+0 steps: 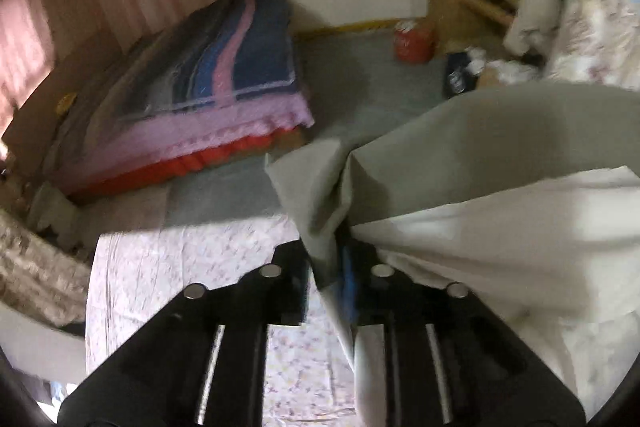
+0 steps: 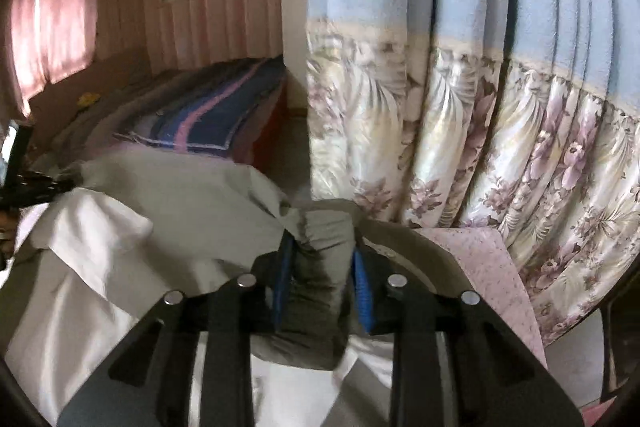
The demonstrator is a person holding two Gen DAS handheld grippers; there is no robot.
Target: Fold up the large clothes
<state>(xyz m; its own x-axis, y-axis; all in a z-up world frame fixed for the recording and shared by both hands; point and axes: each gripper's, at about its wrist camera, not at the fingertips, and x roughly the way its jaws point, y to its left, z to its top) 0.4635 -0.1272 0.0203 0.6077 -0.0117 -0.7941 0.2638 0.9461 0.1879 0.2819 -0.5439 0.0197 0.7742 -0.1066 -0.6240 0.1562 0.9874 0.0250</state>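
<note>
A large pale beige garment (image 1: 472, 163) stretches from centre to right in the left wrist view, lifted above a floral sheet (image 1: 168, 267). My left gripper (image 1: 330, 267) is shut on a bunched edge of it, and cloth hangs down between the black fingers. In the right wrist view the same garment (image 2: 168, 195) spreads to the left. My right gripper (image 2: 320, 275) is shut on a gathered, elastic-looking cuff or hem of it, pressed between the blue pads (image 2: 362, 291). The other gripper (image 2: 24, 183) shows at the far left edge of that view, holding the garment's far end.
A bed with a blue and pink striped blanket (image 1: 224, 59) stands beyond a strip of grey floor (image 1: 352, 75). A red container (image 1: 412, 41) and clutter lie by the far wall. A blue and floral curtain (image 2: 480, 87) hangs close on the right.
</note>
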